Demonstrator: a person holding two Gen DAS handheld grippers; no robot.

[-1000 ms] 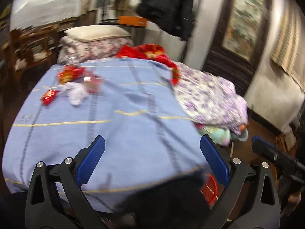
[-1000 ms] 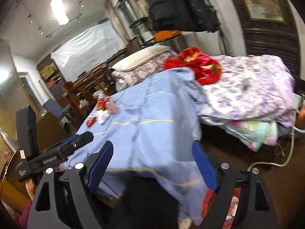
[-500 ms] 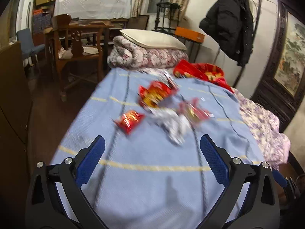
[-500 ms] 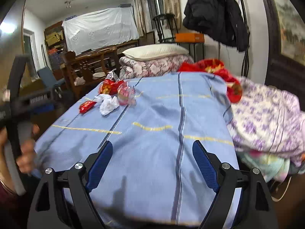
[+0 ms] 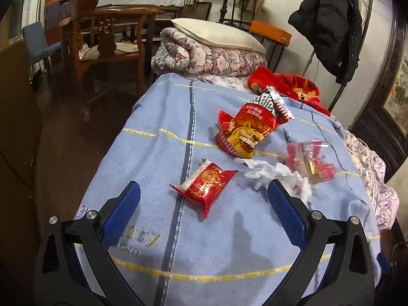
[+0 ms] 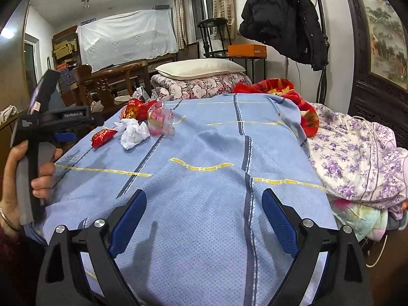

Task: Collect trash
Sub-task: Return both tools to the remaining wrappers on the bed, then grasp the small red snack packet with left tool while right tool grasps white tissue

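Trash lies on a blue bedspread (image 5: pixel 158 153): a small red snack packet (image 5: pixel 206 185), a big red chip bag (image 5: pixel 244 130), crumpled white tissue (image 5: pixel 275 174) and a clear wrapper with red bits (image 5: pixel 309 162). My left gripper (image 5: pixel 202 196) is open, hovering just short of the small packet. My right gripper (image 6: pixel 204 204) is opening wider over bare bedspread (image 6: pixel 204 178), nothing between its jaws. In the right wrist view the same trash sits far left: small packet (image 6: pixel 103 136), tissue (image 6: pixel 134 134), clear wrapper (image 6: pixel 160 119), chip bag (image 6: pixel 139 108). A hand (image 6: pixel 15 168) holds the left tool there.
A folded floral quilt (image 5: pixel 209 56) with a pillow (image 5: pixel 216 34) sits at the bed's head, a red cloth (image 5: pixel 293 89) beside it. A purple floral blanket (image 6: pixel 357 158) is heaped at the right. A wooden chair (image 5: pixel 107 46) stands left of the bed.
Both grippers swung left toward the trash and dipped. The left one closed in until the small red packet sits just ahead of its jaws. The right gripper's jaws spread slightly.
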